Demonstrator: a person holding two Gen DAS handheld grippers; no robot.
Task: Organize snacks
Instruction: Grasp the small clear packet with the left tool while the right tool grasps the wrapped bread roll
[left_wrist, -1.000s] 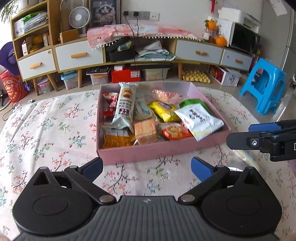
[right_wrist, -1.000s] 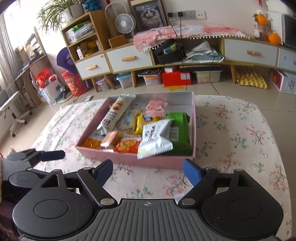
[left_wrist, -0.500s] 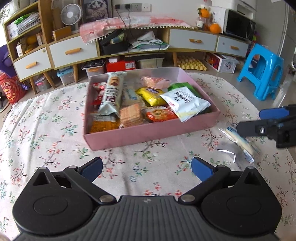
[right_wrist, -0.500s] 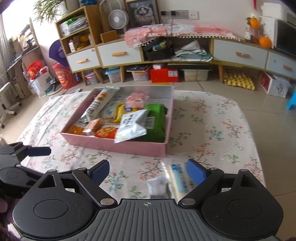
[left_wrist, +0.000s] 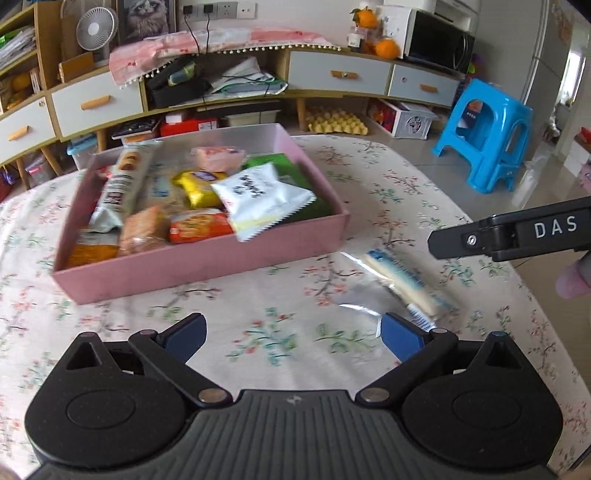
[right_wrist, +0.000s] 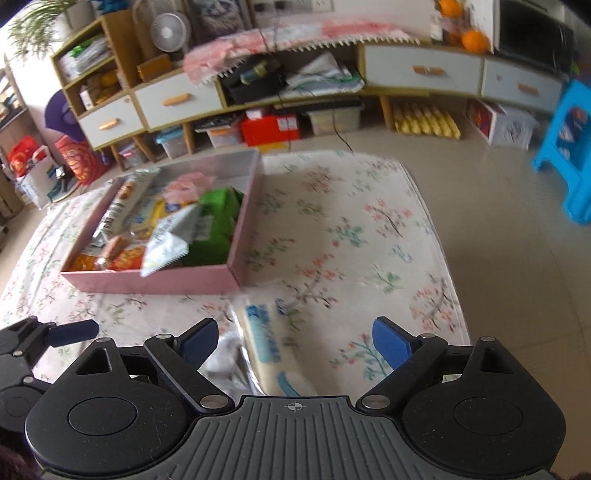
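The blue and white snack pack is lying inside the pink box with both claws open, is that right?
Not quite. The snack pack lies outside the pink box, on the floral cloth just past the box's near corner. The right wrist view shows it between the open right claw's fingers; the left wrist view shows the left claw open too.

On the tablecloth (left_wrist: 388, 192), a snack packet (left_wrist: 400, 282) lies right of the snack-filled box (left_wrist: 207, 264).
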